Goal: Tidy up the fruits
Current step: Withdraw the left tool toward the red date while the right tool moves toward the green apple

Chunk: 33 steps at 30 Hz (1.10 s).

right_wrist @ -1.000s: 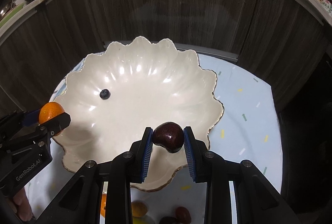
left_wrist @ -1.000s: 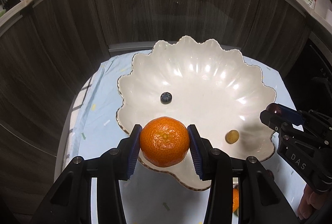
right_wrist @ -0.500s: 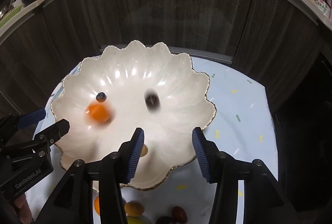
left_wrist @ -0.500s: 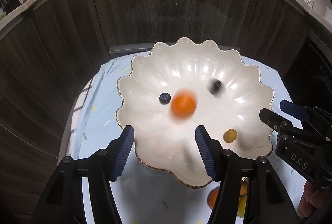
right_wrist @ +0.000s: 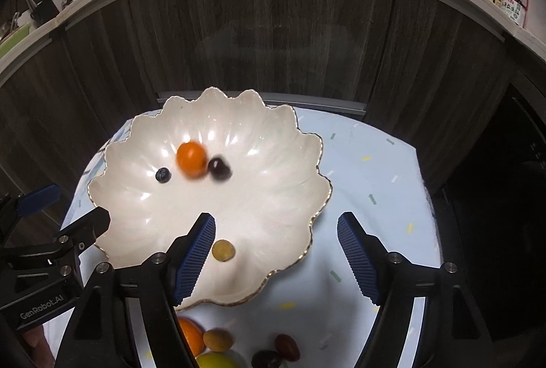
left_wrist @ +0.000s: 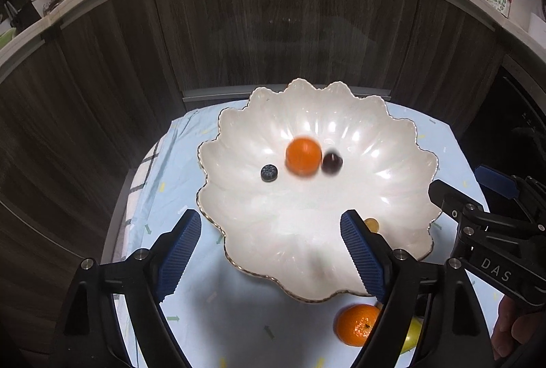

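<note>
Left gripper [left_wrist: 269, 250]: ribbed blue pads wide apart and opening, nothing between them but the near part of the bowl beneath; no contact with any fruit. Right gripper [right_wrist: 276, 253]: jaws likewise apart and opening, empty, hovering over the bowl's near-right rim. Glossy white scalloped ceramic bowl with a thin gold edge [left_wrist: 402, 129] sits on a pale blue cloth with small printed arrows [right_wrist: 375, 170]. Inside the bowl, toward the far middle: a motion-blurred round orange mandarin [left_wrist: 303, 156] with a dark, smooth cherry [left_wrist: 332, 162] just beside it on the right, contact not resolvable through the blur; a small matte blueberry [left_wrist: 269, 172] apart on the left. A small yellow-brown round fruit [right_wrist: 223, 250] lies in the near part of the bowl, just beside the right gripper's left pad. On the cloth, near side of the bowl, outside it: a second dimpled orange mandarin [left_wrist: 356, 324], a tan oval fruit [right_wrist: 217, 339], a yellow fruit [right_wrist: 215, 361], two dark red fruits [right_wrist: 286, 347], clustered. Open cloth to the right of the bowl. Dark wood-grain cabinet fronts [left_wrist: 273, 27] stand just behind the far edge of the cloth.
</note>
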Available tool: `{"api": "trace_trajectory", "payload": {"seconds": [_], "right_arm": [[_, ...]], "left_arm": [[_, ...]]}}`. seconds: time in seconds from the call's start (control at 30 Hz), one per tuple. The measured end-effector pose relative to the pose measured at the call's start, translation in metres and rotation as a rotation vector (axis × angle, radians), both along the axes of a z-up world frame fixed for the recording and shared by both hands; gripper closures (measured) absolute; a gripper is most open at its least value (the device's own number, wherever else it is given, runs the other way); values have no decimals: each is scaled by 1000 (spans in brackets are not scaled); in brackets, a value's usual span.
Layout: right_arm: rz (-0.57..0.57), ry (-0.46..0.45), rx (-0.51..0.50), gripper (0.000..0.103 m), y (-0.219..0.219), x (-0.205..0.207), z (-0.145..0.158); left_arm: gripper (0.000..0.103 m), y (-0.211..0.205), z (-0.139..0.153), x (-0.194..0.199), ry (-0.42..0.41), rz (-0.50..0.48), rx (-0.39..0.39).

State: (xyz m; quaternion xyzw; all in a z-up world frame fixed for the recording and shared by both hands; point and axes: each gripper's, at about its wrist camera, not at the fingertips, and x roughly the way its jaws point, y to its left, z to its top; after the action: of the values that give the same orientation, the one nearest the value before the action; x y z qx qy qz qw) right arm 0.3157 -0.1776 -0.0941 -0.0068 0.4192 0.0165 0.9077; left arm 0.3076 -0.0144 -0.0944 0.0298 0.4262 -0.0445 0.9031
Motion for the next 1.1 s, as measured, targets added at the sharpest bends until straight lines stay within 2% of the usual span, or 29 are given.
{"api": "trace_trajectory", "payload": {"seconds": [0.6, 1.1], "right_arm": [[-7, -16, -5, 28, -9, -38, 6], [-20, -3, 6, 28, -24, -70, -1]], "left_arm": [[19, -8, 10, -42, -27, 1, 12], [19, -19, 3, -75, -20, -27, 17]]}}
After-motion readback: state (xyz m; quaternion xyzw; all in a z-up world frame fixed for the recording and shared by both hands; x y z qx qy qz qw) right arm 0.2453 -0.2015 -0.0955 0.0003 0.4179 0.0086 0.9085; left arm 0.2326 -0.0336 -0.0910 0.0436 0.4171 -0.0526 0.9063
